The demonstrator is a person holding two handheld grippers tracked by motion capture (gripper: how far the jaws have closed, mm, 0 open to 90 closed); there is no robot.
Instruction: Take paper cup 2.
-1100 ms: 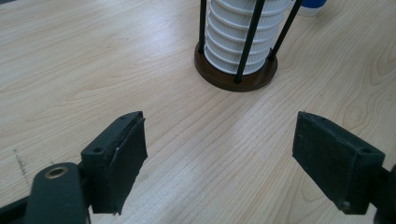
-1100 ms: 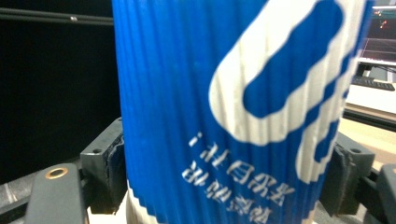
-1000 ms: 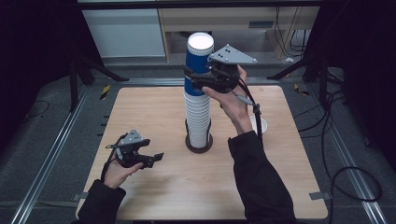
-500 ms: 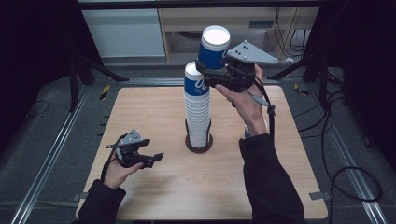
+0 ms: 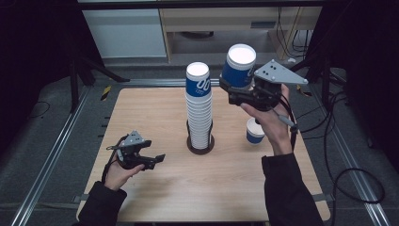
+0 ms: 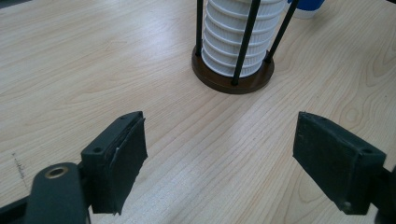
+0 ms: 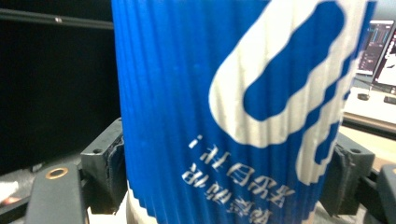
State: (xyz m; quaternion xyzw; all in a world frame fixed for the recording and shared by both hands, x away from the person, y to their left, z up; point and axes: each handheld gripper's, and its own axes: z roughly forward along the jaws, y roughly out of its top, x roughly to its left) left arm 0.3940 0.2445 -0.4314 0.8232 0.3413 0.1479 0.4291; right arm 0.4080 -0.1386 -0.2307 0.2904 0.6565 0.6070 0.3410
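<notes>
A tall stack of upturned blue-and-white paper cups (image 5: 198,106) stands in a dark wire holder (image 5: 200,147) at the middle of the wooden table (image 5: 141,113). Up and to the right of the stack's top, my right gripper (image 5: 234,92) is shut on one upturned blue cup (image 5: 239,66), well above the table. In the right gripper view that ribbed cup (image 7: 224,93) sits between the two pads (image 7: 109,168). My left gripper (image 5: 153,160) rests low at the table's front left, open with nothing between its jaws. From the left gripper view the holder's base (image 6: 233,81) lies ahead of that gripper (image 6: 219,158).
A single blue cup (image 5: 254,132) stands upright on the table right of the holder, under my right hand; its bottom edge also shows as a cup (image 6: 306,5) in the left gripper view. Metal rails run along both table sides. Cables trail at the right.
My right gripper has lifted the top cup off the stack and carried it to the right. The left gripper has stayed where it was.
</notes>
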